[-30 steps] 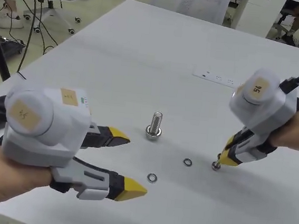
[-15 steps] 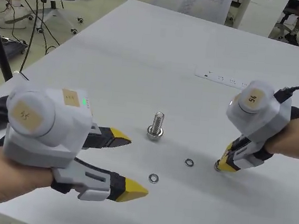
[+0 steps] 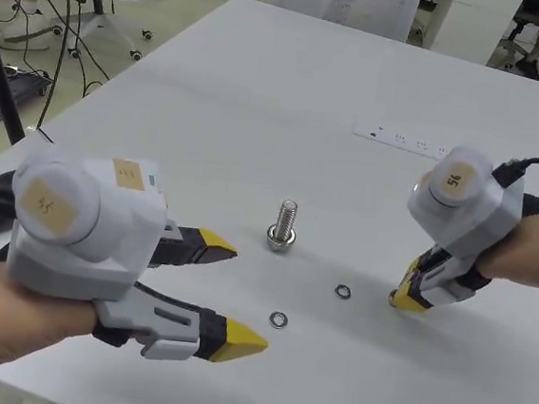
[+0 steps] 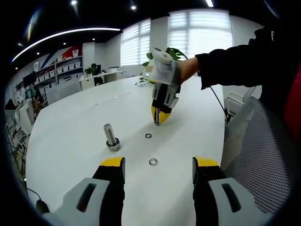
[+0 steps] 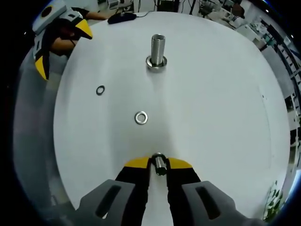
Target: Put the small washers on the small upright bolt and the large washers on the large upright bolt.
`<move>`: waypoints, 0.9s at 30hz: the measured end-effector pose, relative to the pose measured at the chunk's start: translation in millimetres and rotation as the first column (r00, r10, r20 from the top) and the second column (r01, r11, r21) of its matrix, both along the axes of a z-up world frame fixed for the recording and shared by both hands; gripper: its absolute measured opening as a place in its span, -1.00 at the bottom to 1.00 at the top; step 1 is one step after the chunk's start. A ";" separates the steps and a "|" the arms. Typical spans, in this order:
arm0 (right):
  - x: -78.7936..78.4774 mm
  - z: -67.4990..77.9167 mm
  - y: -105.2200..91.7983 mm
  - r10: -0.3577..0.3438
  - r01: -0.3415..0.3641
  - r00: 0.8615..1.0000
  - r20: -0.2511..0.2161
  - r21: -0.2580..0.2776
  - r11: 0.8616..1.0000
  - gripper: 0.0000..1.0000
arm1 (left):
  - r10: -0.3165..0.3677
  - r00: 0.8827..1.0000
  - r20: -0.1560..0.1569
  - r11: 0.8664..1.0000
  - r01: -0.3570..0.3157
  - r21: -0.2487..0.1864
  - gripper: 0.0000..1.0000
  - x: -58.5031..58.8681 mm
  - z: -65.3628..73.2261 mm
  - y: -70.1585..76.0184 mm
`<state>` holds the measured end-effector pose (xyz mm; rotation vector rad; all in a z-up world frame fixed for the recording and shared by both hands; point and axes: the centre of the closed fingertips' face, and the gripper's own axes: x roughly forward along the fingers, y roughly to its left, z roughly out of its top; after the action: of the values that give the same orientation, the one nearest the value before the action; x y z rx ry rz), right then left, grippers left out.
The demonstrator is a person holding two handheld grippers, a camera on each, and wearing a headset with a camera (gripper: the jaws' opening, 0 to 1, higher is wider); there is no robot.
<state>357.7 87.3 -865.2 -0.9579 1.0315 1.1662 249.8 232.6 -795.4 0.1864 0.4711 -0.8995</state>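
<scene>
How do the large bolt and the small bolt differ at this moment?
The large bolt stands upright and free on the table; the small bolt is pinched between the fingers of the right gripper. The large bolt is plainly thicker than the small bolt. Both are silvery metal.

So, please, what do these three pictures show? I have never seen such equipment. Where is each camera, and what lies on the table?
No robot here: a person holds a two-jaw gripper in each hand. One picture comes from a headset camera; each round picture comes from a camera riding on a gripper, looking along its jaws. On the white table stands a large bolt, with two loose washers near it. The left gripper is open and holds nothing. The right gripper has its jaws shut on a small bolt, low at the table.
</scene>
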 end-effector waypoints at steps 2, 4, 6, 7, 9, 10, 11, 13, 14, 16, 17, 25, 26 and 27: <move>-0.1 -0.3 0.0 0.005 -0.005 1.000 0.002 -0.003 1.000 -0.70 | 0.000 1.000 0.001 1.000 0.000 -0.001 0.14 0.2 0.1 0.1; 0.4 -0.5 -0.1 0.006 -0.006 1.000 0.004 -0.006 1.000 -0.69 | 0.001 1.000 0.001 1.000 -0.001 -0.001 0.14 0.4 0.1 0.0; 0.4 -0.6 -0.7 0.006 -0.006 1.000 0.004 -0.007 1.000 -0.68 | 0.001 1.000 0.002 1.000 -0.001 -0.001 0.14 0.7 0.1 0.0; 0.5 -0.5 -1.0 0.007 -0.007 1.000 0.005 -0.008 1.000 -0.68 | 0.001 1.000 0.002 1.000 -0.001 -0.002 0.14 0.7 0.2 0.0; 1.1 0.3 -1.5 0.004 -0.004 1.000 0.006 -0.006 1.000 -0.67 | 0.000 1.000 0.002 1.000 0.000 -0.002 0.14 0.7 0.2 -0.1; 1.6 0.7 -1.6 0.003 -0.003 1.000 0.008 -0.005 1.000 -0.66 | 0.000 1.000 0.002 1.000 0.000 -0.001 0.14 0.6 0.0 -0.1; 2.4 1.5 -2.1 0.001 -0.001 1.000 0.012 -0.004 1.000 -0.66 | -0.001 1.000 0.001 1.000 0.001 0.000 0.14 0.5 -0.2 -0.2; 2.8 2.4 -2.6 -0.002 0.002 1.000 0.014 -0.002 1.000 -0.65 | -0.002 1.000 0.001 1.000 0.002 0.000 0.14 0.2 -0.3 -0.4; 2.9 2.8 -2.4 -0.003 0.003 1.000 0.016 0.000 1.000 -0.65 | -0.002 1.000 0.001 1.000 0.002 0.000 0.14 0.1 -0.3 -0.4; 3.5 3.9 -2.4 -0.003 0.003 1.000 0.021 0.003 1.000 -0.64 | -0.003 1.000 0.001 1.000 0.003 -0.001 0.14 -0.1 -0.2 -0.5; 3.8 4.5 -2.6 -0.004 0.004 1.000 0.022 0.003 1.000 -0.63 | -0.003 1.000 0.001 1.000 0.003 -0.001 0.14 -0.2 -0.1 -0.6; 5.2 14.6 0.1 0.005 -0.005 0.999 0.044 0.007 1.000 -0.59 | -0.004 1.000 0.003 1.000 0.004 -0.001 0.14 -1.2 0.3 -0.7; 4.9 15.9 1.0 0.007 -0.007 0.999 0.046 0.009 1.000 -0.58 | -0.004 1.000 0.003 1.000 0.004 -0.001 0.14 -1.3 0.4 -0.7; 4.6 16.7 1.7 0.007 -0.008 0.999 0.046 0.012 1.000 -0.57 | -0.004 1.000 0.004 1.000 0.004 -0.001 0.14 -1.3 0.5 -0.7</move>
<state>362.3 89.1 -848.6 -0.9755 0.9840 1.1504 248.5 231.8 -794.9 0.1884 0.4667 -0.9031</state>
